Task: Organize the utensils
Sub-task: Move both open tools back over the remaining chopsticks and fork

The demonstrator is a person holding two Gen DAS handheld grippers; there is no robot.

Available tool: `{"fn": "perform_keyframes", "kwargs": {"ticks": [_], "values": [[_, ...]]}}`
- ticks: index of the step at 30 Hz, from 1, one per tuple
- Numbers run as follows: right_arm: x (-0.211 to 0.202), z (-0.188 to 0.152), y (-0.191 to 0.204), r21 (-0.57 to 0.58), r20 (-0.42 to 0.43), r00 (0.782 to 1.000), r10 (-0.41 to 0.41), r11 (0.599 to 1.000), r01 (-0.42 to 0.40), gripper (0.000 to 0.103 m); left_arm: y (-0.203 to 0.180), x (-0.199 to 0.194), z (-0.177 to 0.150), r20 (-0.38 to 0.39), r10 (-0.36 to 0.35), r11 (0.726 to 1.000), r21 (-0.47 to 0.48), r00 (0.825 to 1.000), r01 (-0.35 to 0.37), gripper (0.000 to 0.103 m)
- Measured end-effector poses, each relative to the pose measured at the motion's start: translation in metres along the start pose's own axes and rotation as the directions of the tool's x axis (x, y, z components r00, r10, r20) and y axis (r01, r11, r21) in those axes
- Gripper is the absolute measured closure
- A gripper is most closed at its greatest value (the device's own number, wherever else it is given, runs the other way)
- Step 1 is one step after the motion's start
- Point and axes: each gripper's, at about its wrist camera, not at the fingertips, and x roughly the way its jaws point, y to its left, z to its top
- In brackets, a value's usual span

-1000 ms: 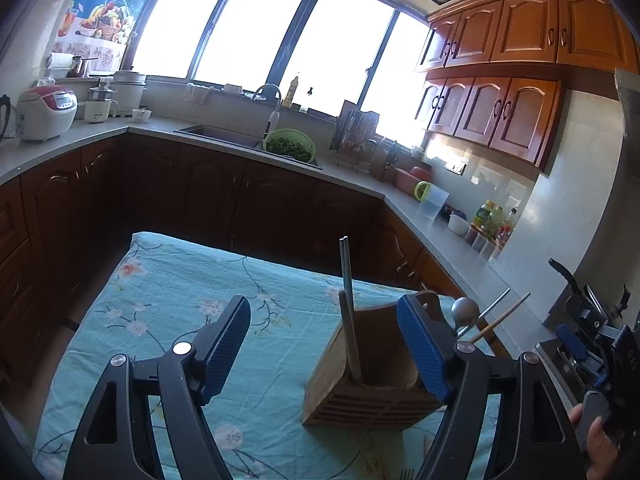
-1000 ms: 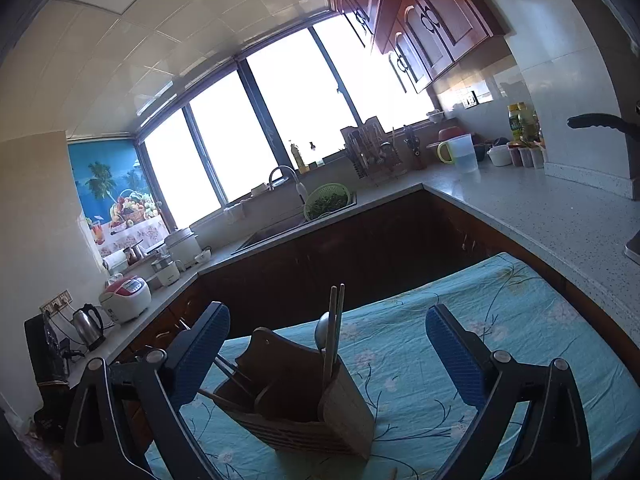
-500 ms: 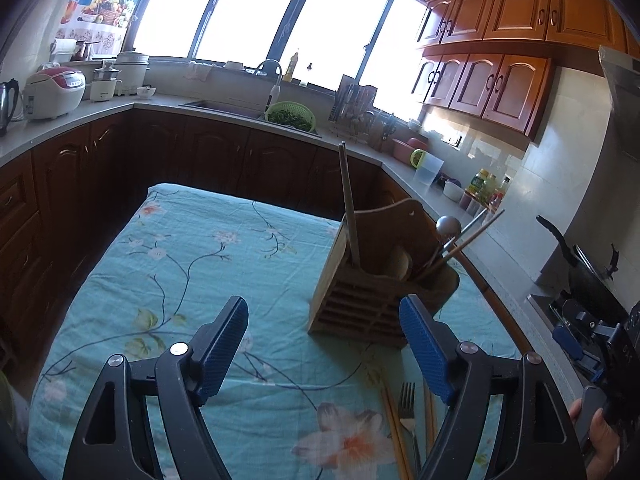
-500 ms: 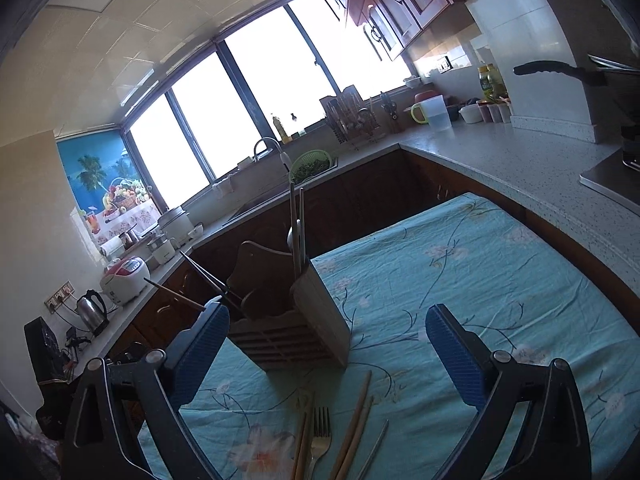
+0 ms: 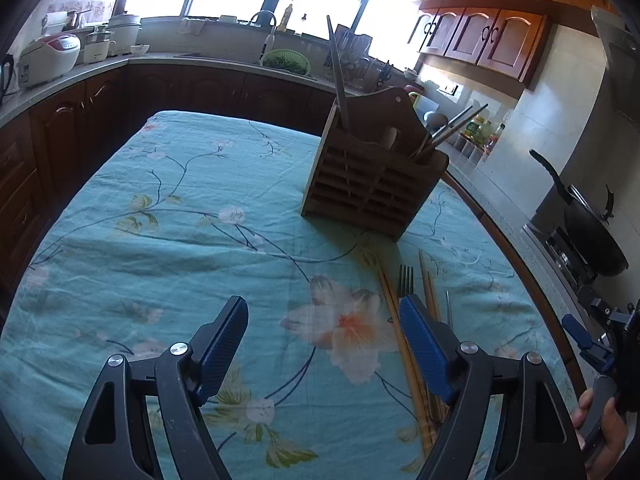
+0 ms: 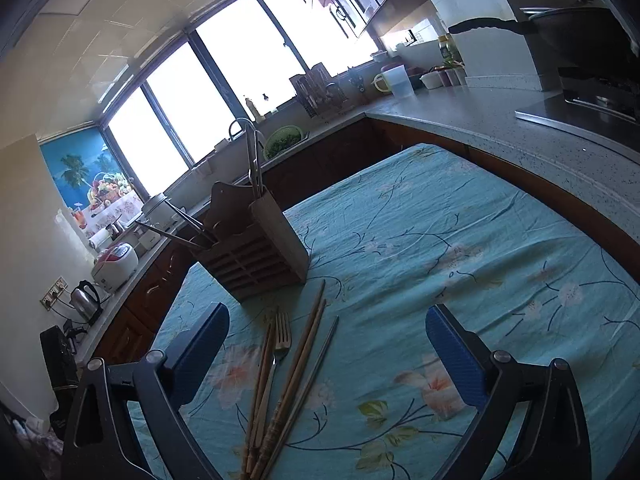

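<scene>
Both claws spread wide, empty: left gripper [image 5: 322, 338], right gripper [image 6: 328, 346]. Fork [image 6: 280, 344] and chopsticks [image 6: 298, 364] flat on tablecloth [image 6: 460, 240], just before wooden holder [image 6: 256, 248]. Holder contents shadowed, probably chopsticks and a spoon.

No legible text, brand, number or sign in either wrist view. The rice cooker [image 5: 48, 58], far ahead and to the left of the left tongs, carries a small front panel, but its markings are too small to read. The fruit-and-palm poster [image 6: 86, 176], far ahead-left of the right tongs, shows pictures only, no readable lettering.
</scene>
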Motion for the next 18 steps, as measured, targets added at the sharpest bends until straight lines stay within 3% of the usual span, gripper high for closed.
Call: {"fn": "perform_keyframes", "kwargs": {"ticks": [9, 15, 18], "values": [[-0.004, -0.016, -0.011, 0.003, -0.029, 0.999, -0.019, 1.000, 0.019, 0.003, -0.040, 0.026, -0.012, -0.098, -0.012, 0.996, 0.091, 0.995, 0.020, 0.025], [0.000, -0.015, -0.018, 0.019, -0.039, 0.999, -0.025, 0.999, 0.026, 0.003, -0.074, 0.067, -0.014, -0.179, 0.055, 0.978, 0.206, 0.982, -0.017, 0.027], [0.003, -0.010, -0.019, 0.017, -0.043, 0.999, -0.024, 1.000, 0.025, 0.004, -0.086, 0.090, -0.014, -0.229, 0.089, 0.969, 0.246, 0.969, -0.031, 0.039]]}}
